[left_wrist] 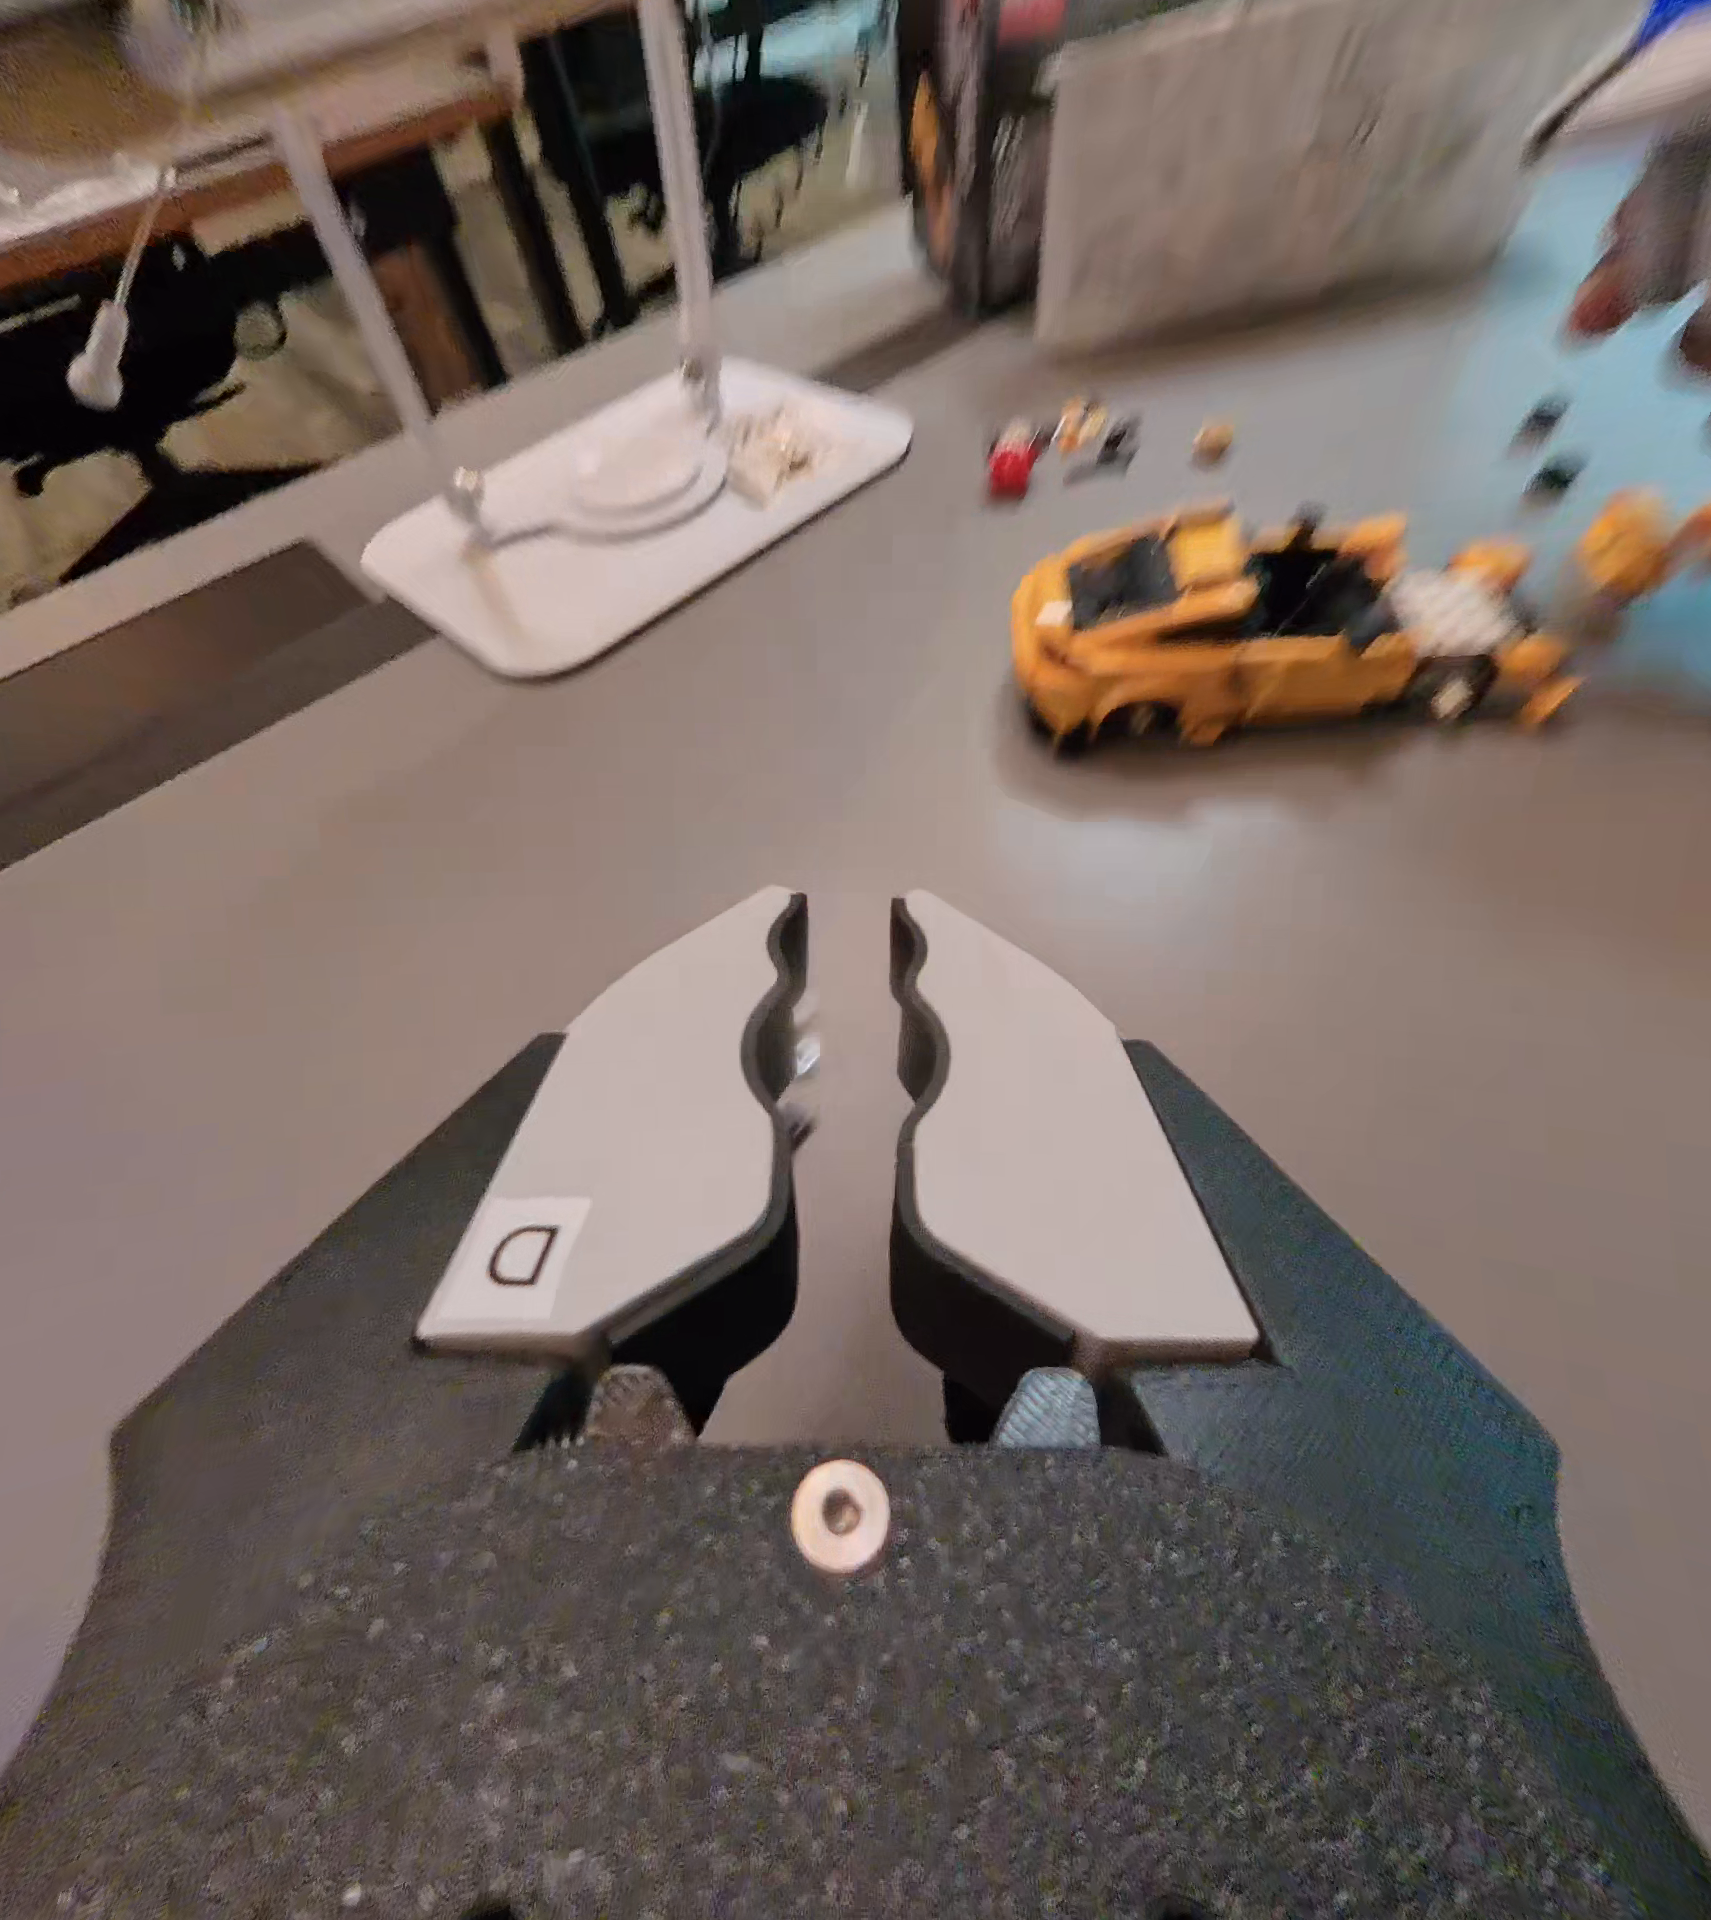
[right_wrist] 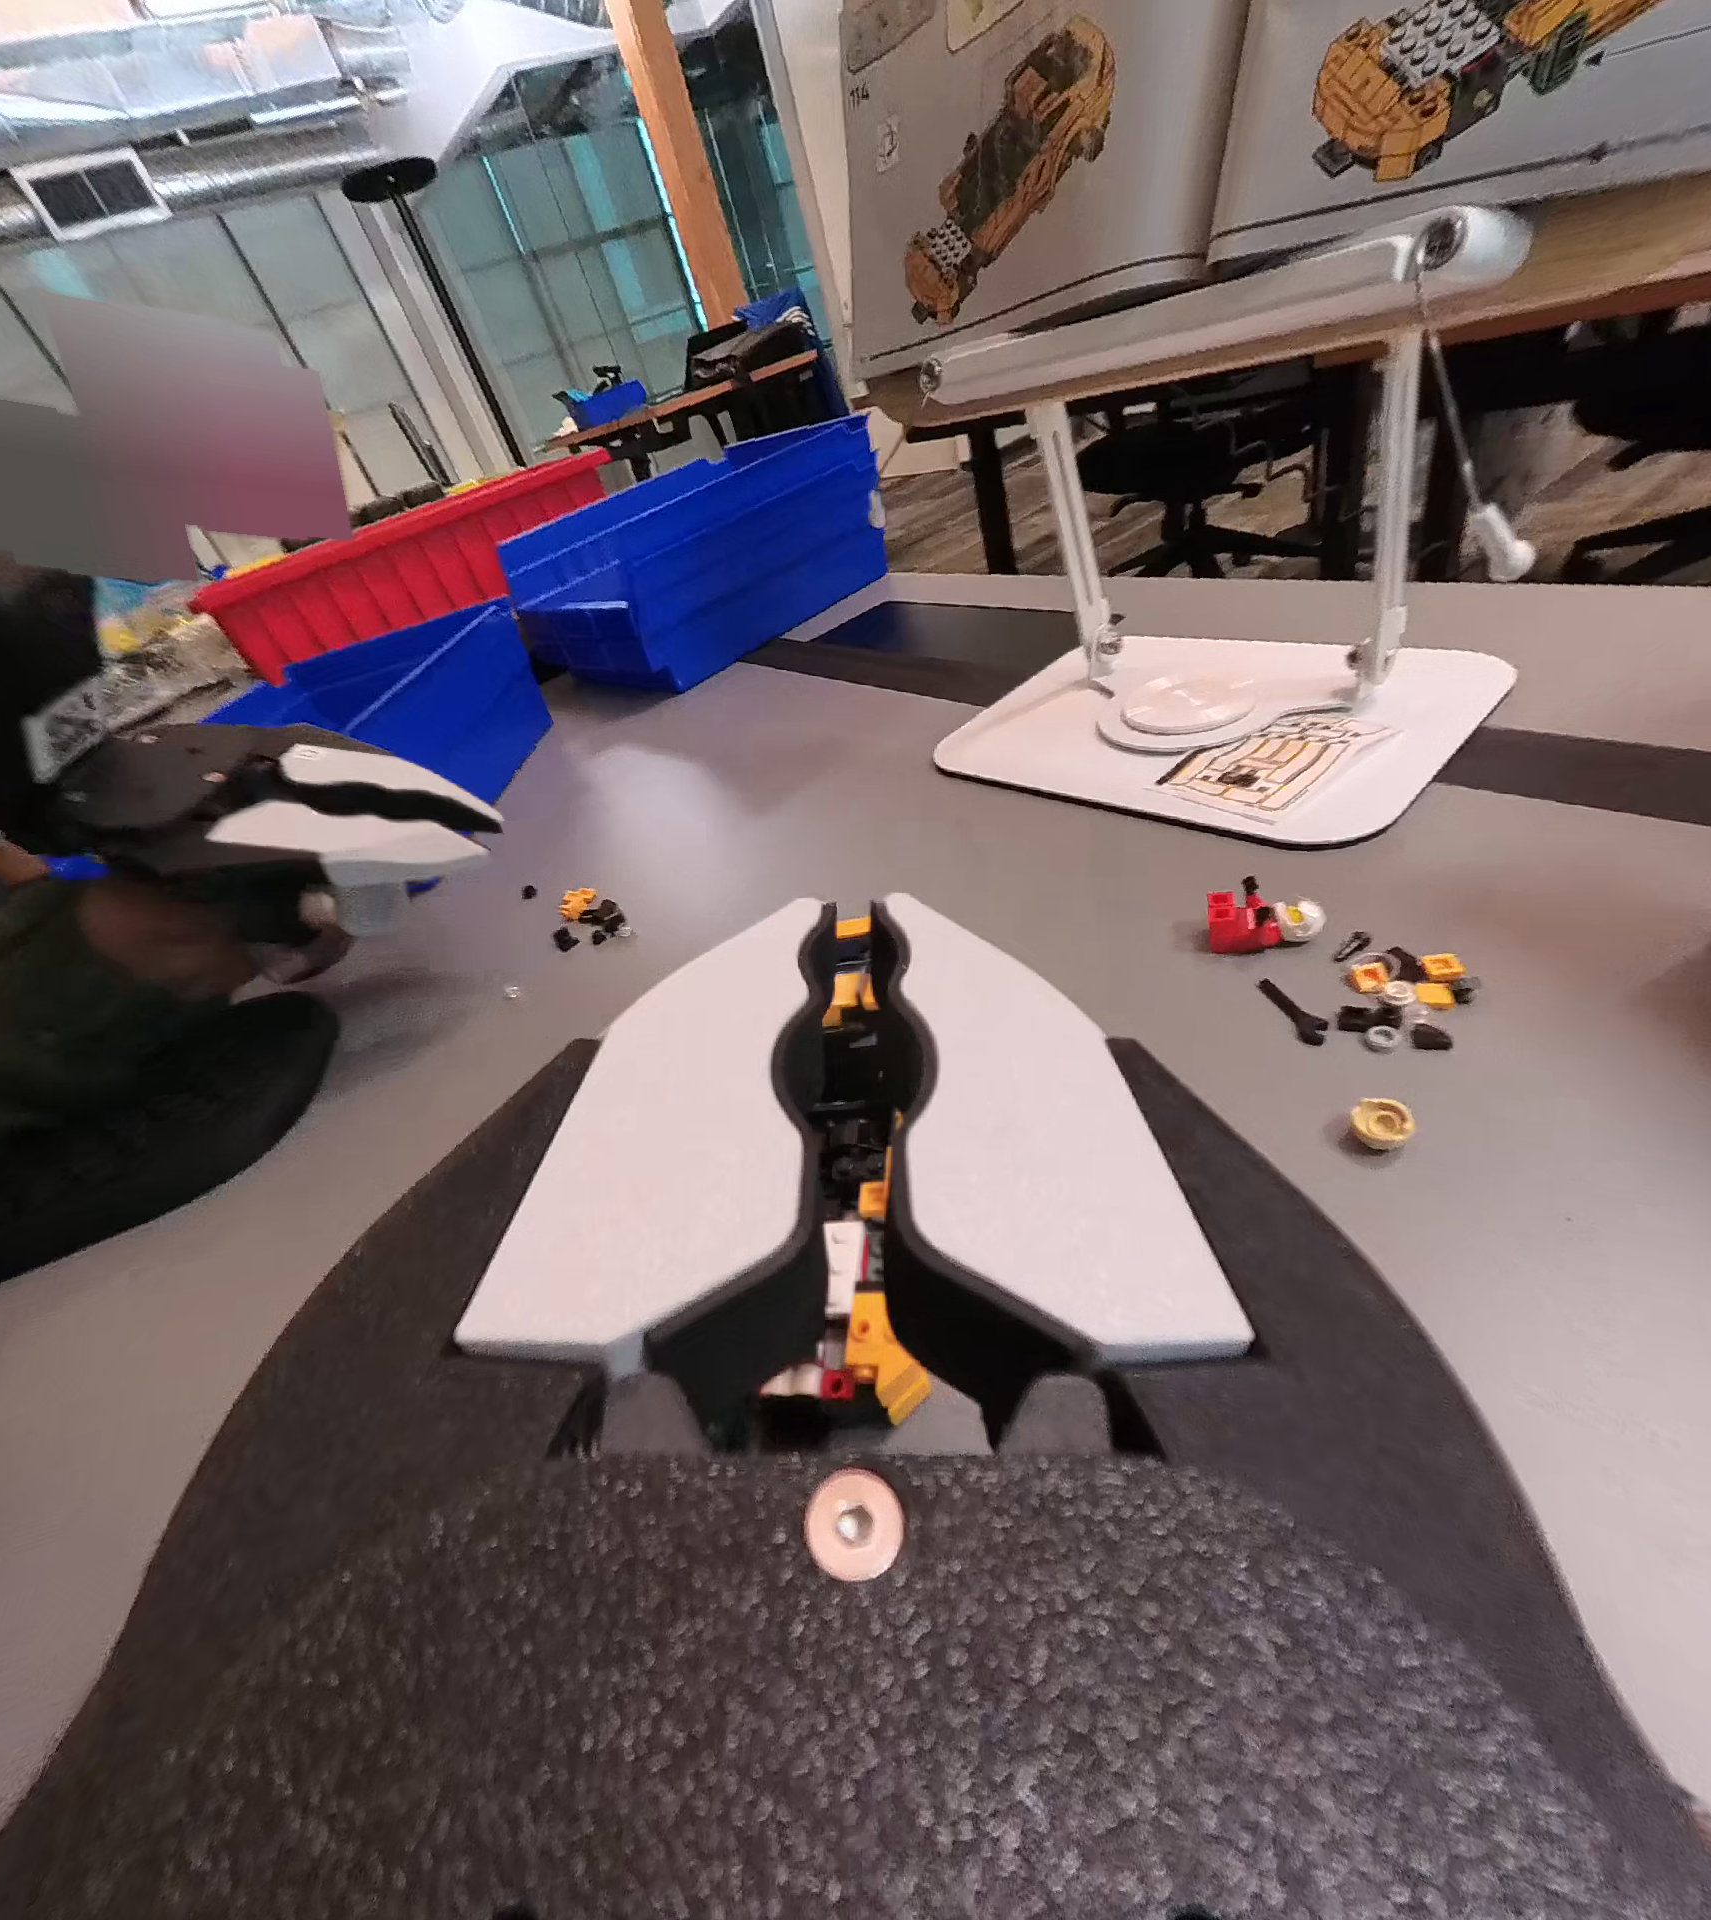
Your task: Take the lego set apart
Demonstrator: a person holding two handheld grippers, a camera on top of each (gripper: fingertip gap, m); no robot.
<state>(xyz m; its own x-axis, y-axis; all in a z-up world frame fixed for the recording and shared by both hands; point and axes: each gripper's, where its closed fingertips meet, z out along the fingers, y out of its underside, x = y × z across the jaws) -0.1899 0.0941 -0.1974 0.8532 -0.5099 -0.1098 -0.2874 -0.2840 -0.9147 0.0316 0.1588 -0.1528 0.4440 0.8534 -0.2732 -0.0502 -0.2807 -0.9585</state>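
Observation:
The yellow and black lego car (left_wrist: pixel 1246 623) stands on the grey table (left_wrist: pixel 622 883), partly stripped, with its roof off. My right gripper (right_wrist: pixel 856 909) is shut on the car (right_wrist: pixel 872 1340), whose yellow, black, white and red bricks show in the gap between the fingers. My left gripper (left_wrist: pixel 849 904) is empty, its jaws a narrow gap apart, hovering over bare table to the left of the car. It also shows in the right wrist view (right_wrist: pixel 492 842), off to the left. The far right of the left wrist view is blurred.
Loose bricks lie past the car: a red piece (right_wrist: pixel 1235 925), a small pile (right_wrist: pixel 1402 997), a tan round piece (right_wrist: pixel 1383 1124), another small pile (right_wrist: pixel 591 920). A white stand base (right_wrist: pixel 1246 790) holds an instruction booklet (right_wrist: pixel 1038 156). Blue bins (right_wrist: pixel 705 582) and a red bin (right_wrist: pixel 394 582) stand far left. A person's arm (right_wrist: pixel 51 1039) rests at left. The grippers' ends are close to 25 cm from one another. From my right tips it is roughly 15 cm to the tan round piece (right_wrist: pixel 1383 1124); from my left, 30 cm. It is also in sight in the left wrist view (left_wrist: pixel 1216 435).

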